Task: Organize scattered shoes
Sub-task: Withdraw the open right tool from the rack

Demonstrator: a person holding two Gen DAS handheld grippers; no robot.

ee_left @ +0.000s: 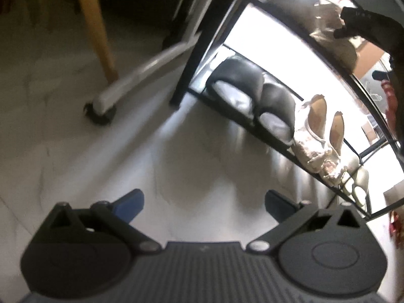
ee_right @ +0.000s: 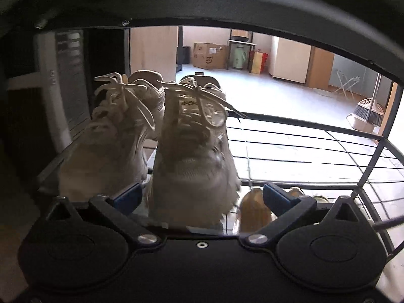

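So the right claw (ee_right: 200,197) sits with its blue-padded fingers (ee_right: 126,197) spread as wide as they go, nothing pinched. The toe of the right-hand white lace-up sneaker (ee_right: 194,161) sits in the gap, but the pads aren't pressing on it. That shoe is parked on the black wire shelf of the shoe rack (ee_right: 303,149), just beside its twin, the left-hand white sneaker (ee_right: 108,149), both toes pointing at the camera. To me this reads as the let-go step: pair placed, claw free.

To do it well, I'd pull the claw straight back along the line it points, keeping it wide so neither pad snags the toe or the loose laces (ee_right: 141,96). The black rail above (ee_right: 202,12), across the top of the frame, is close, so don't lift much until clear.

The left claw (ee_left: 204,204) is apart too and empty, hovering over the pale floor (ee_left: 75,131) at the lower centre of its view. Out past it, the rack's bottom shelf (ee_left: 335,189) runs up the right side of the frame holding a pair of black shoes with grey insoles (ee_left: 252,93), then silvery heeled shoes with tan insoles (ee_left: 320,136), then pale ones (ee_left: 358,181) lower right, too blurry to describe further. No loose shoe shows on the floor in that view, so I'd swing the left claw around to hunt for stragglers. The right half of the sneakers' shelf is free for the next pair.
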